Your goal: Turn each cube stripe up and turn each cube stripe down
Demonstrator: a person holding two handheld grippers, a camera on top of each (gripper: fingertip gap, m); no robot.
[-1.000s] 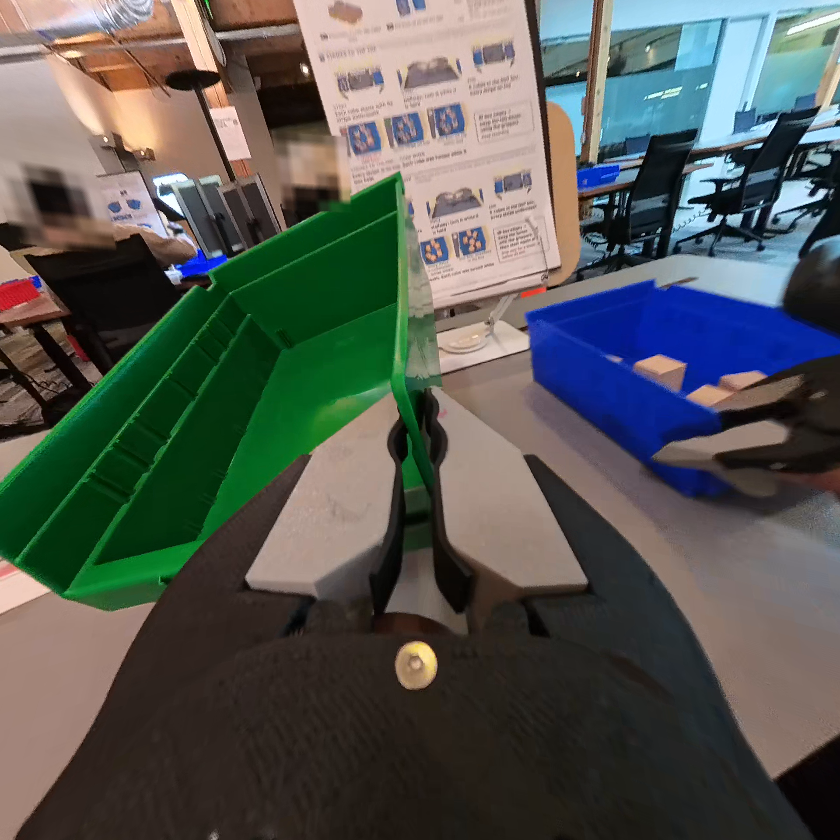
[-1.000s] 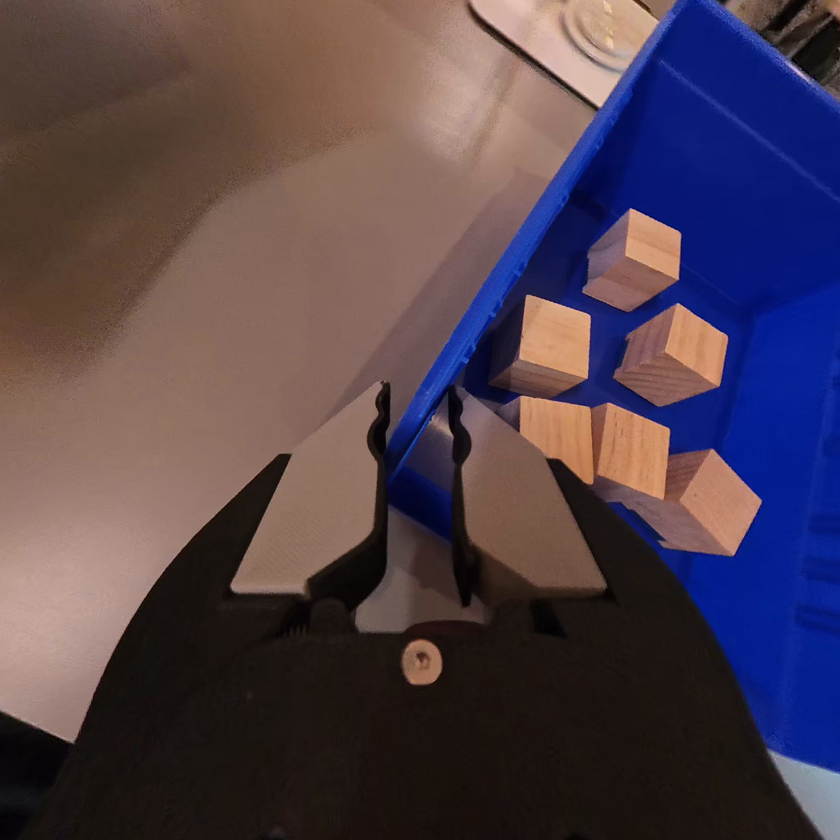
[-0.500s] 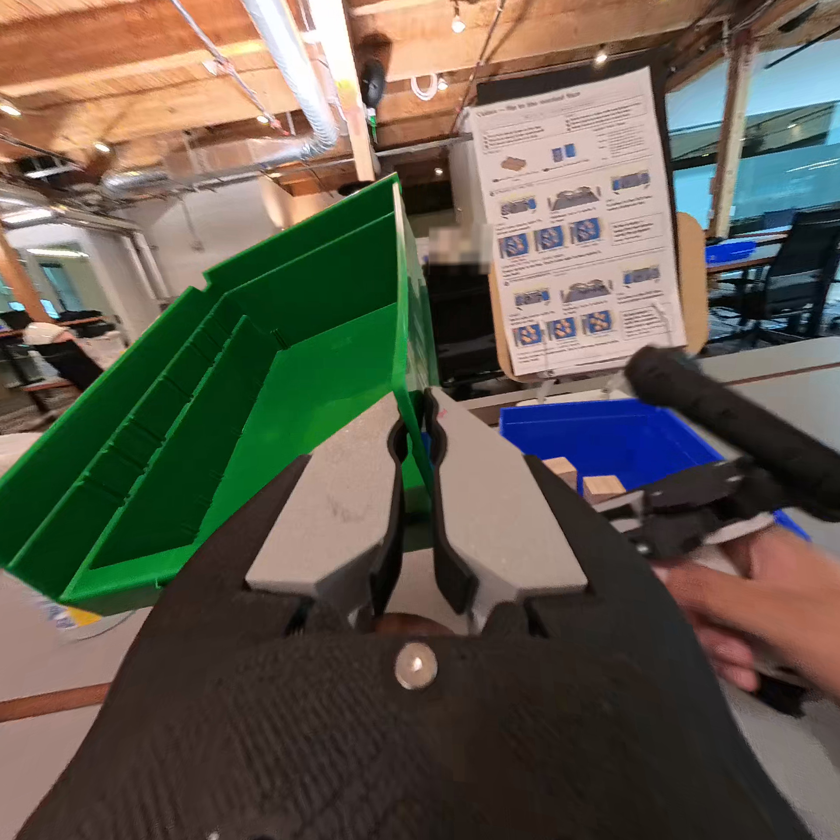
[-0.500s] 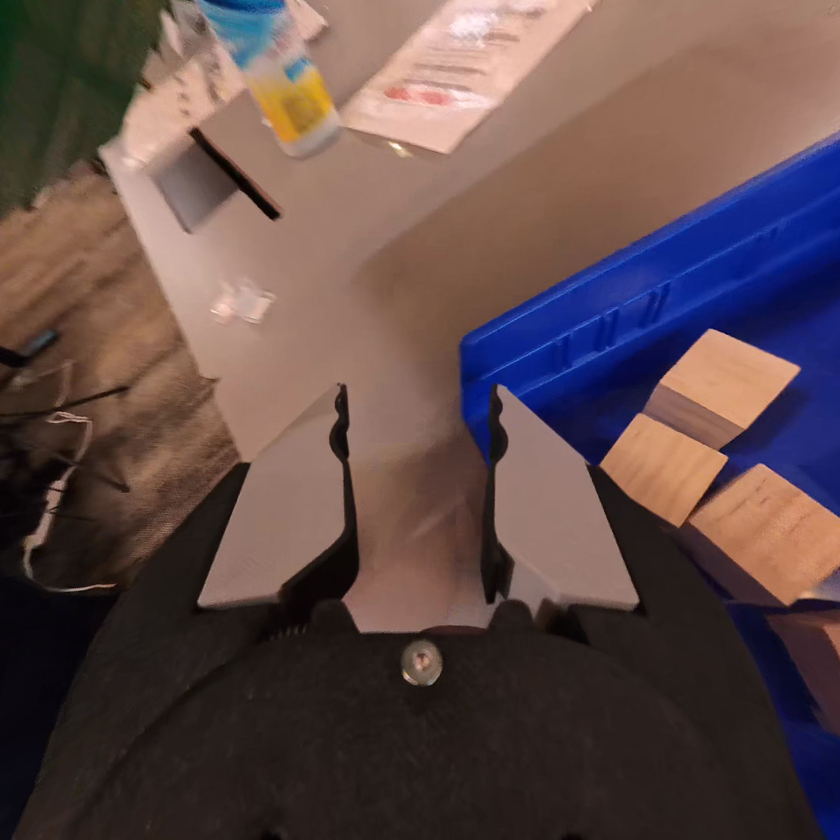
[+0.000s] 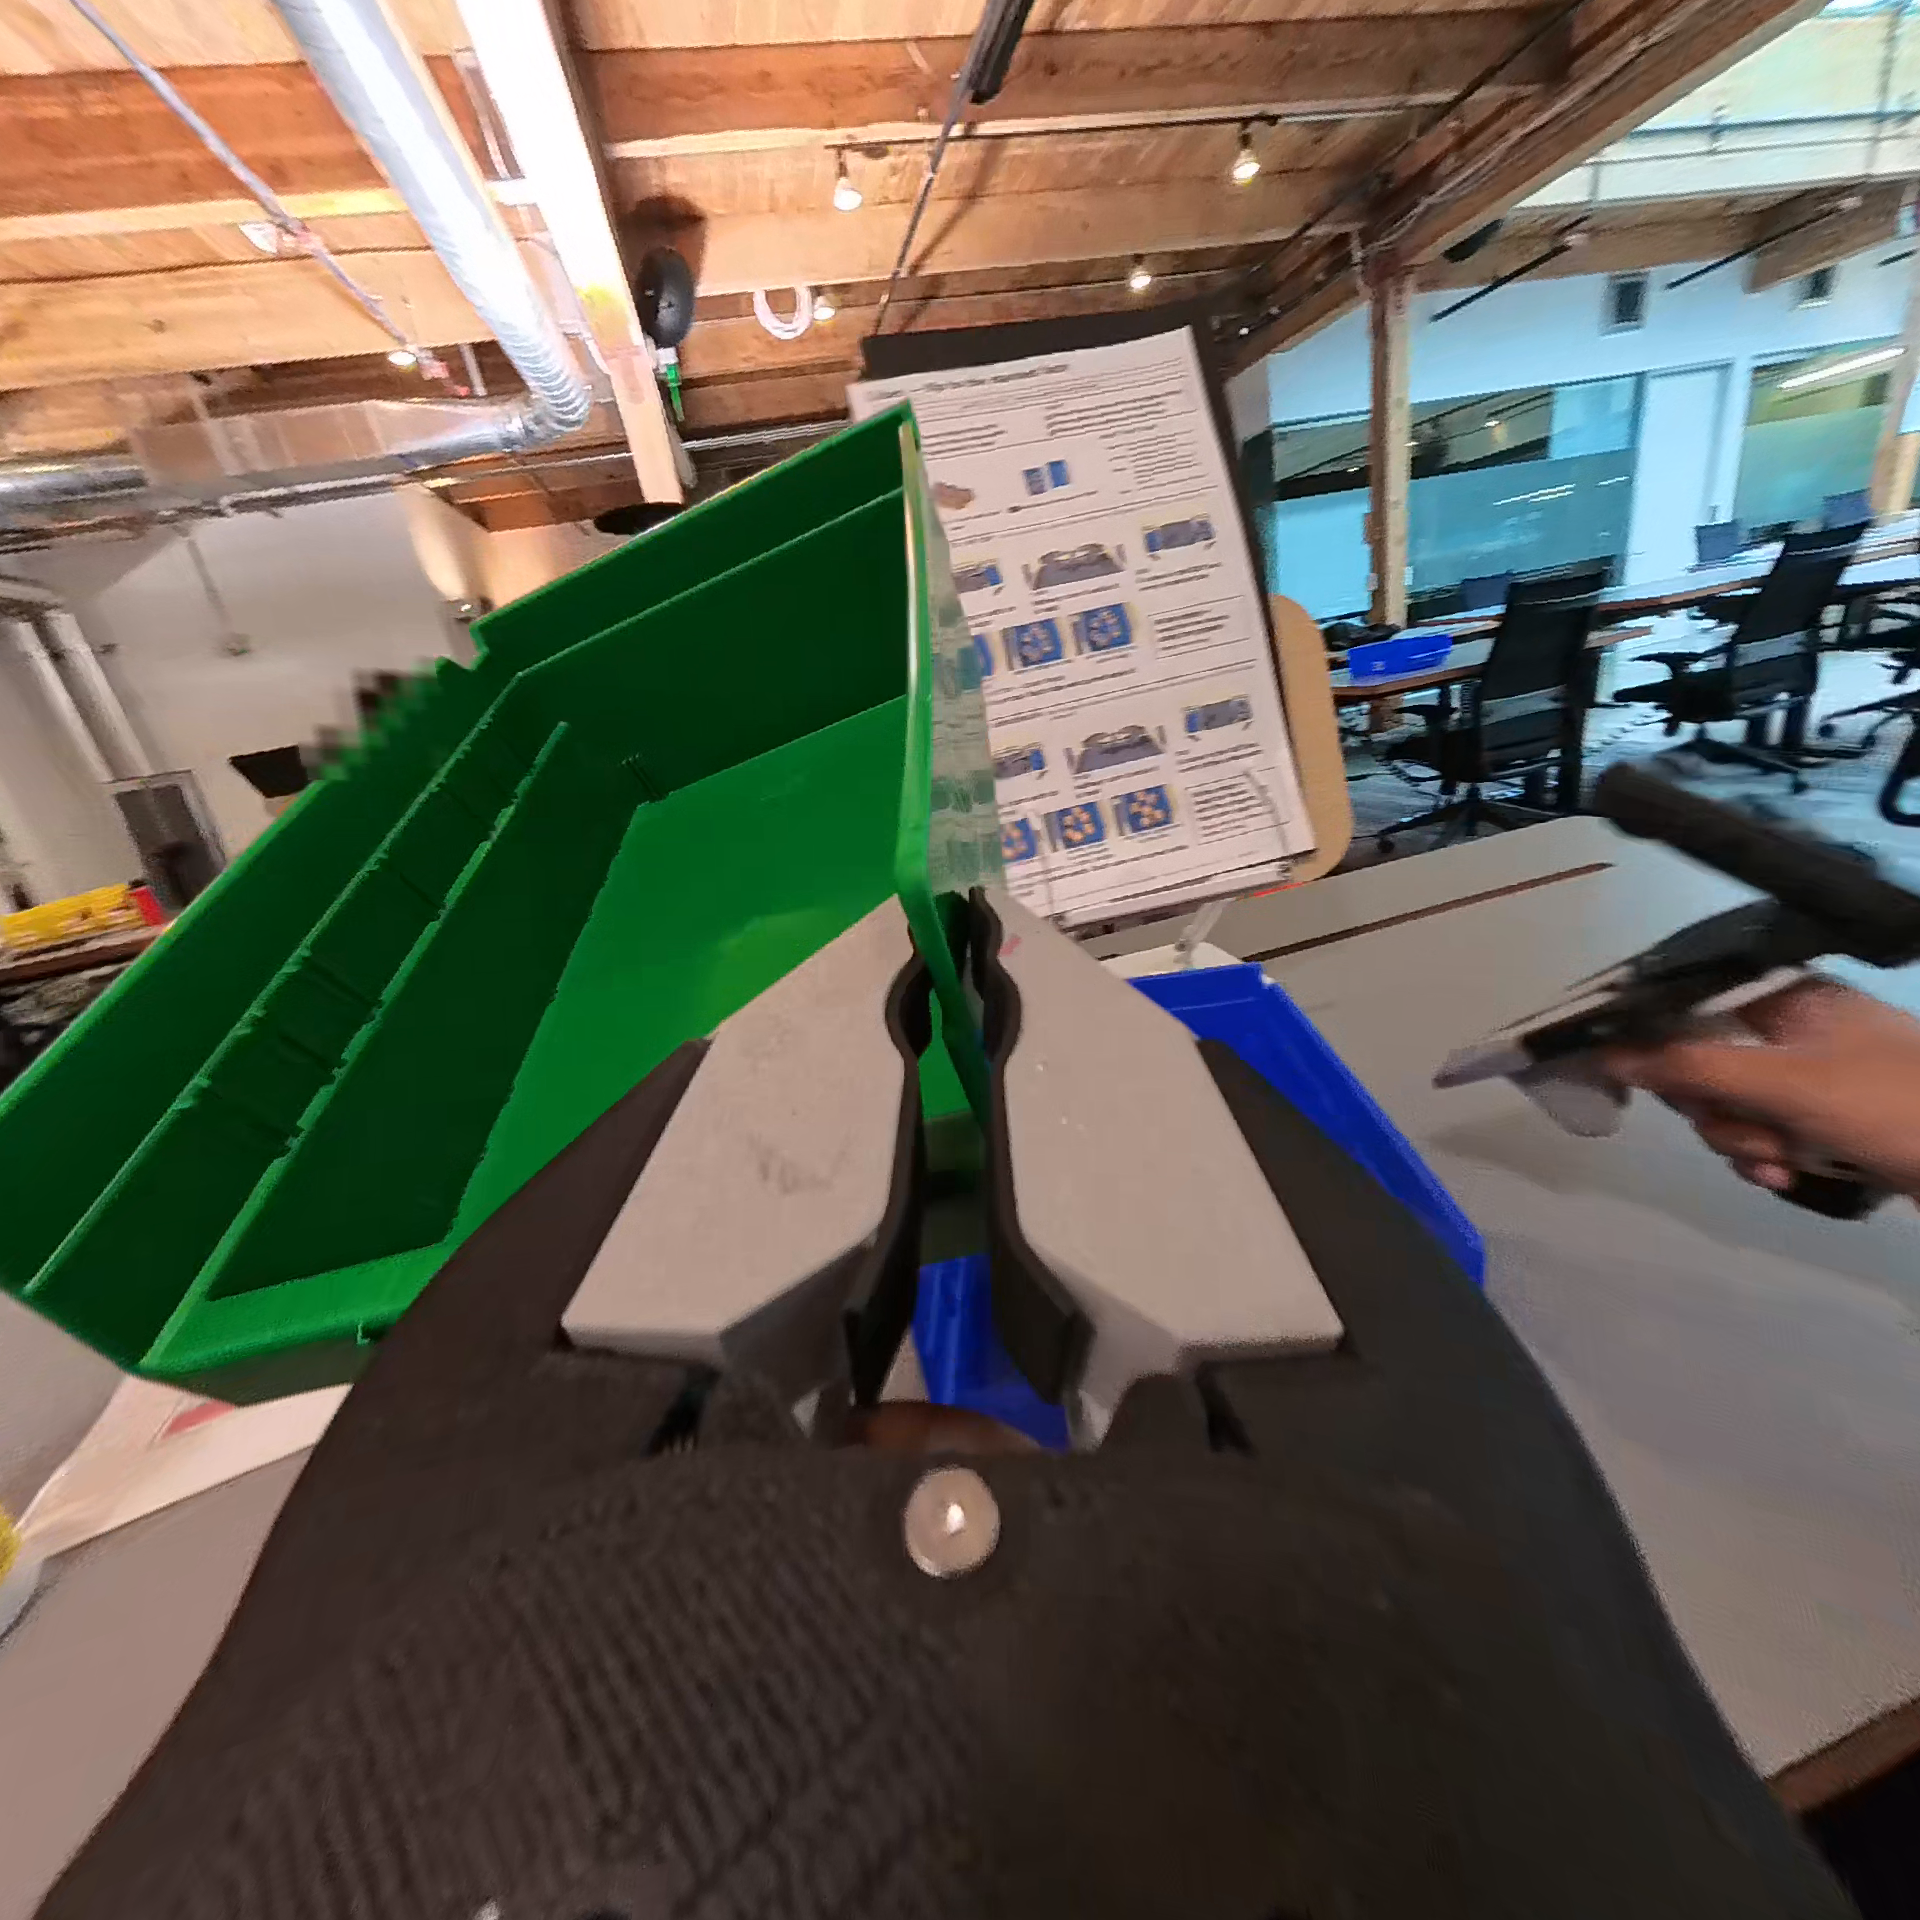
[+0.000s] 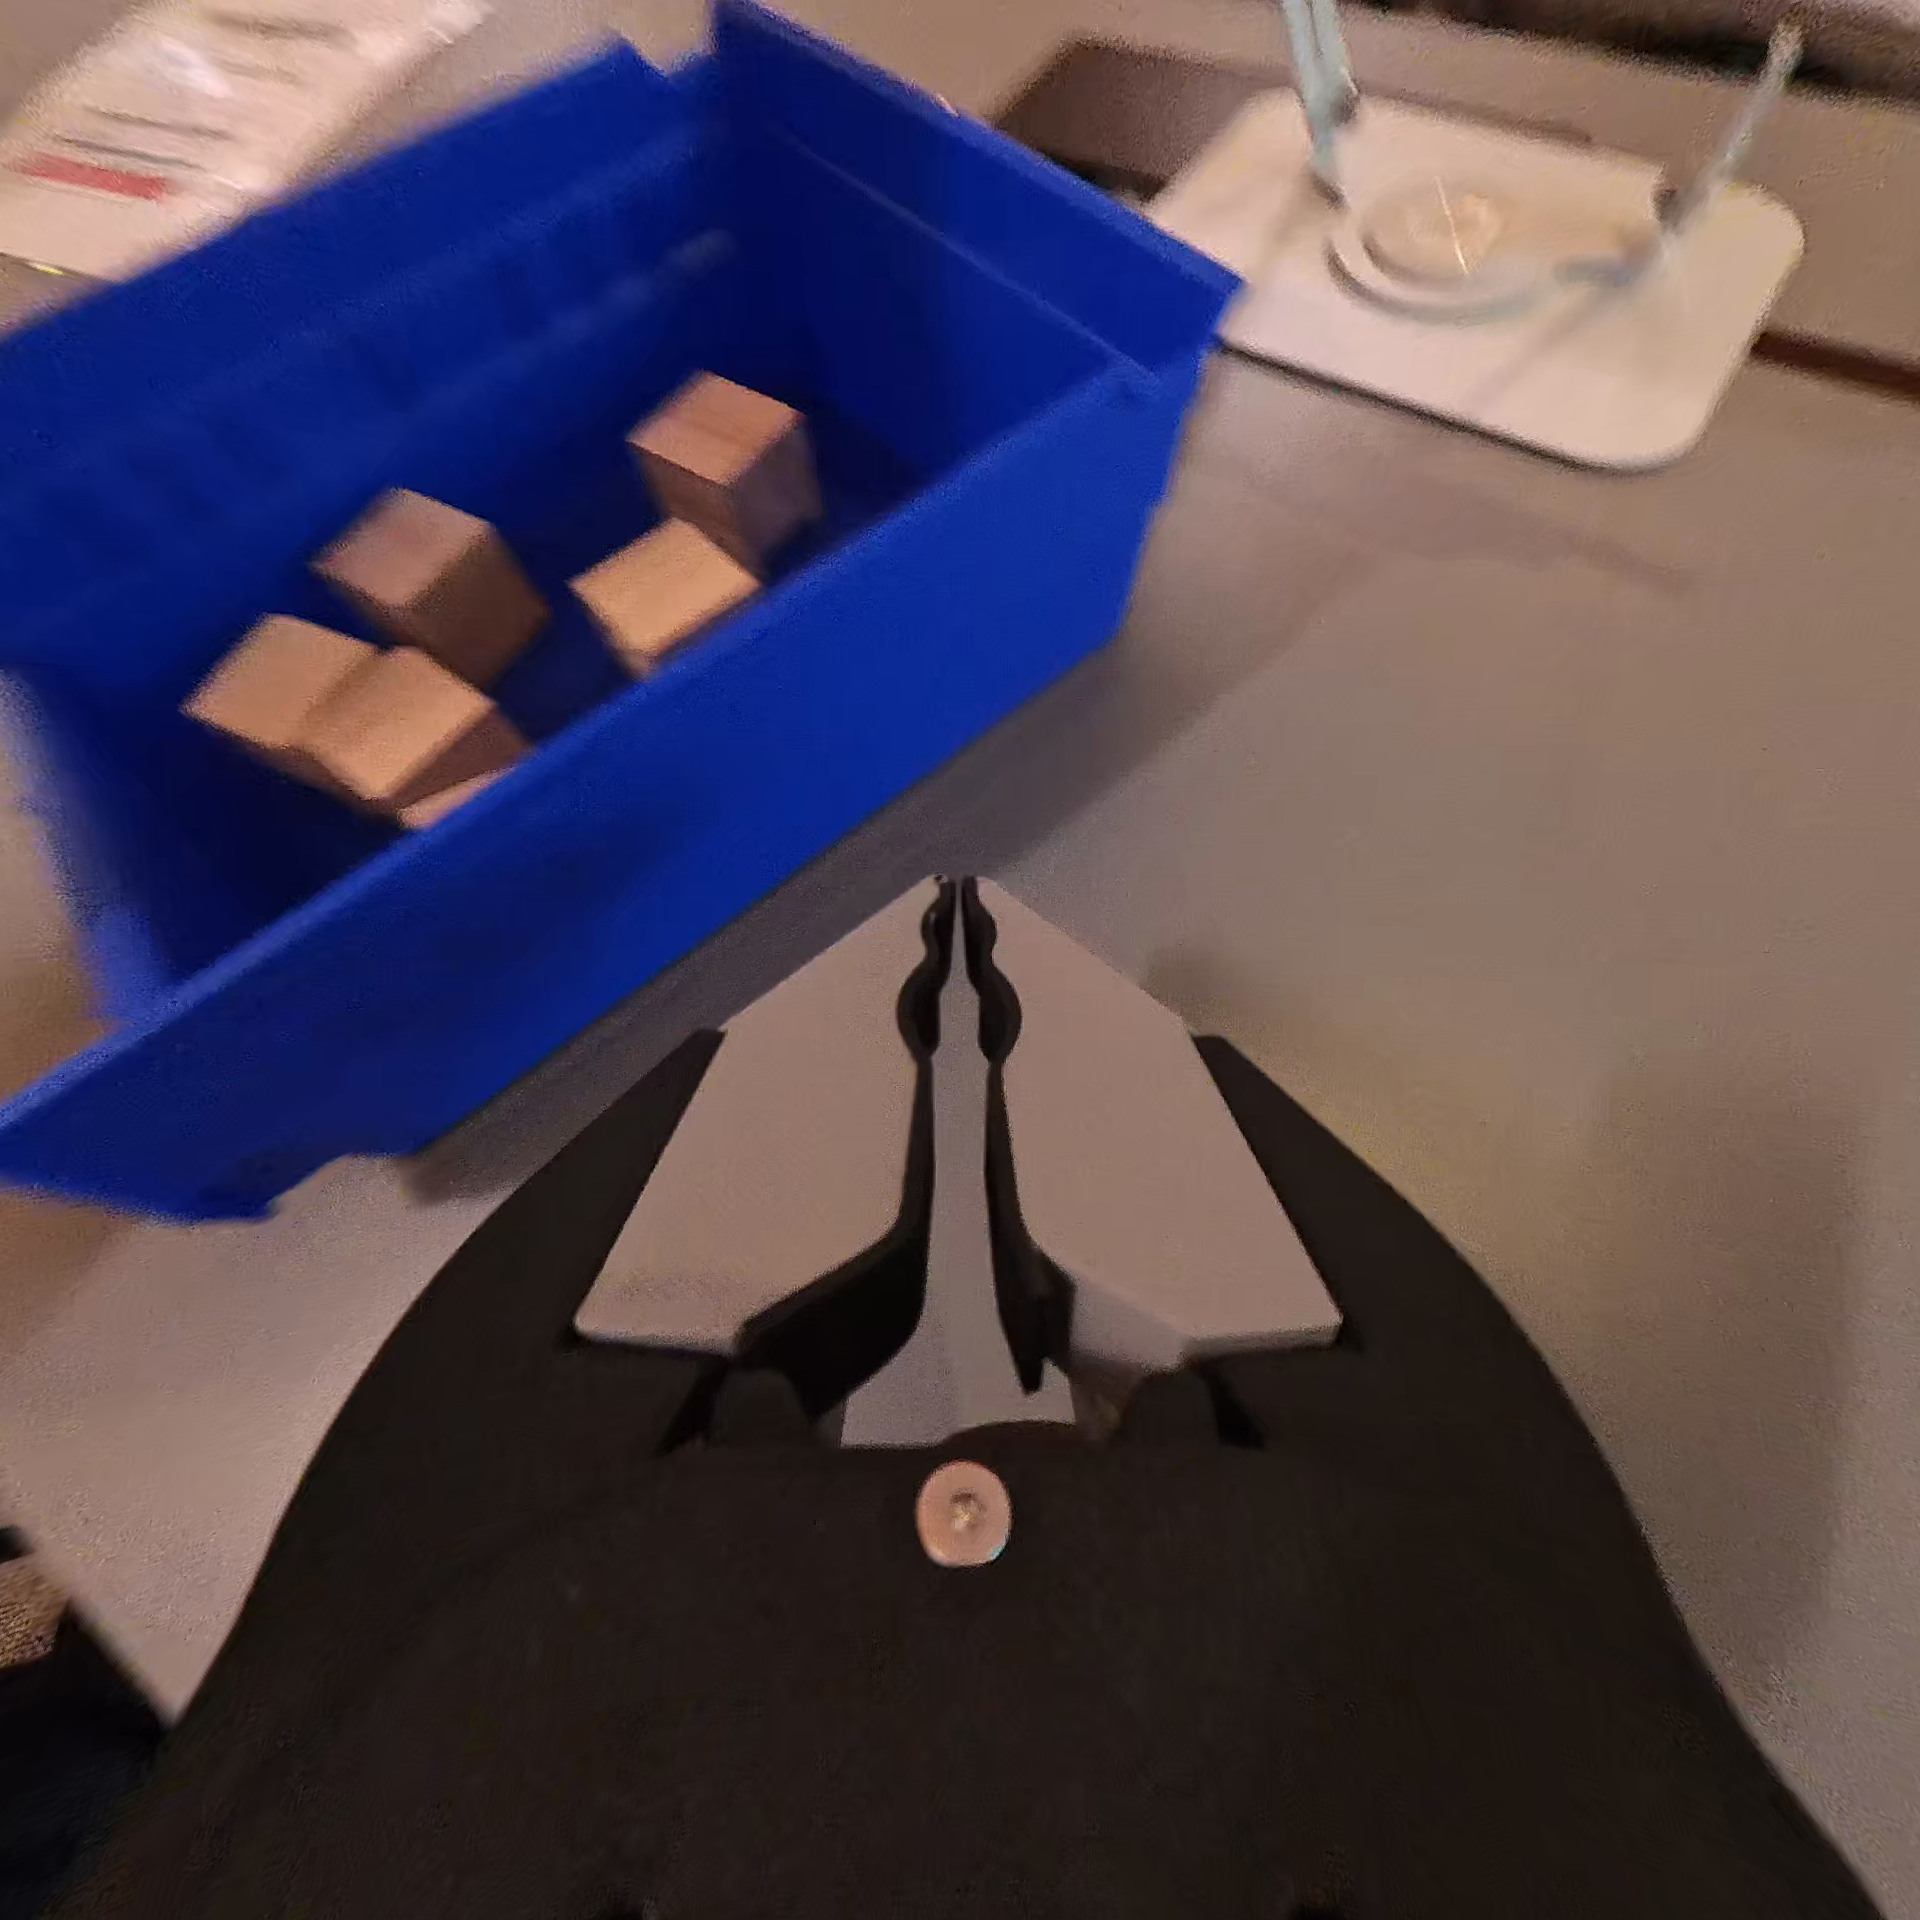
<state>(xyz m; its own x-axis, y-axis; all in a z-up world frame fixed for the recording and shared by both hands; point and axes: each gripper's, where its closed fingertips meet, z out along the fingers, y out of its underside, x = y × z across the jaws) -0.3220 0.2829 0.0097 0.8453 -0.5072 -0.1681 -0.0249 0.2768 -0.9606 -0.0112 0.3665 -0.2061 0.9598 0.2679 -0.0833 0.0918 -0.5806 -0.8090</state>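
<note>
My left gripper (image 5: 954, 935) is shut on the side wall of an empty green bin (image 5: 582, 935) and holds it tilted in the air above the table. A blue bin (image 6: 727, 727) stands on the grey table with several plain wooden cubes (image 6: 431, 582) inside; no stripes show on them. In the left wrist view a corner of the blue bin (image 5: 1320, 1081) shows below my fingers. My right gripper (image 6: 956, 883) is shut and empty, hovering just right of the blue bin's near wall. It also appears in the left wrist view (image 5: 1538, 1070), held by a hand.
A white stand base (image 6: 1507, 260) sits on the table behind the blue bin and holds an instruction sheet (image 5: 1101, 665). Papers (image 6: 187, 114) lie at the far left. Office chairs (image 5: 1538, 707) and desks stand beyond the table edge.
The right gripper let go of the blue bin's wall, opened, drew back to the right and shut empty. The left gripper lifted the green bin higher.
</note>
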